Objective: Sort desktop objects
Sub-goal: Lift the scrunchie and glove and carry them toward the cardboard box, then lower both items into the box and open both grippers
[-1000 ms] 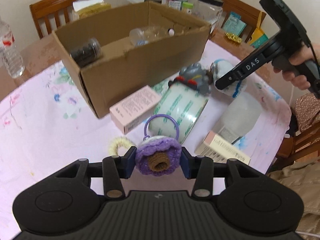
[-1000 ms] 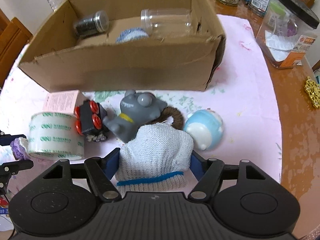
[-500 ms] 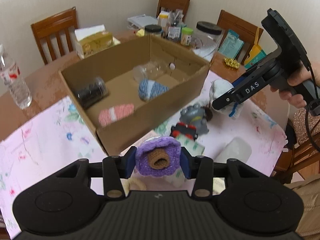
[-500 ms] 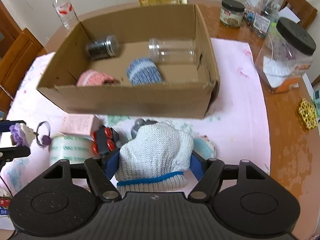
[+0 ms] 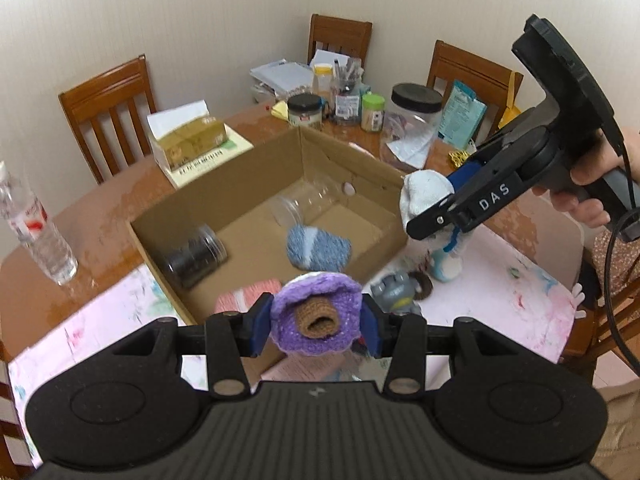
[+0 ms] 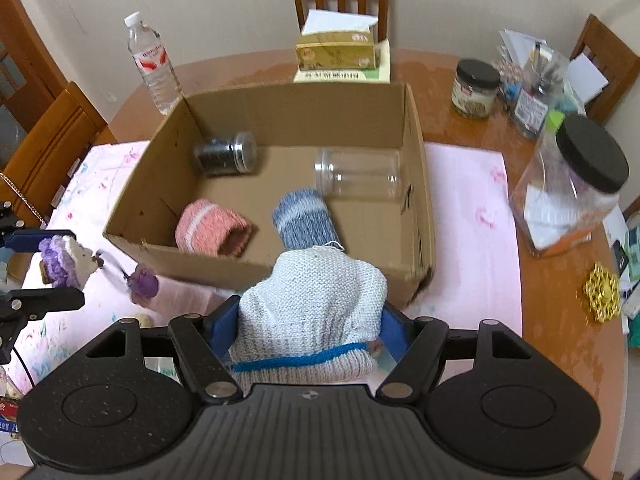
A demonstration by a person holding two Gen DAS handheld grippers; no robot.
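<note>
Purple crochet fills the left gripper [image 5: 317, 325], whose blue pads are clamped on a small knitted flower charm [image 5: 316, 318] with a brown centre, held in the air above the near wall of an open cardboard box [image 6: 418, 184]. At three o'clock from it the right gripper [image 6: 310, 322], carried in a person's hand [image 5: 592, 196], is closed on a white knitted sleeve with a blue stripe [image 6: 316, 320], also off the table at the box's near edge. Inside the box lie a dark jar [image 6: 226, 154] at ten o'clock, a clear plastic jar [image 6: 358, 180] at two o'clock, a pink knitted roll [image 6: 212, 232] at eight o'clock and a blue knitted roll [image 6: 304, 220] near the middle. A grey toy figure [image 5: 394, 294] stands on the pink floral cloth [image 6: 472, 240] just outside the box.
</note>
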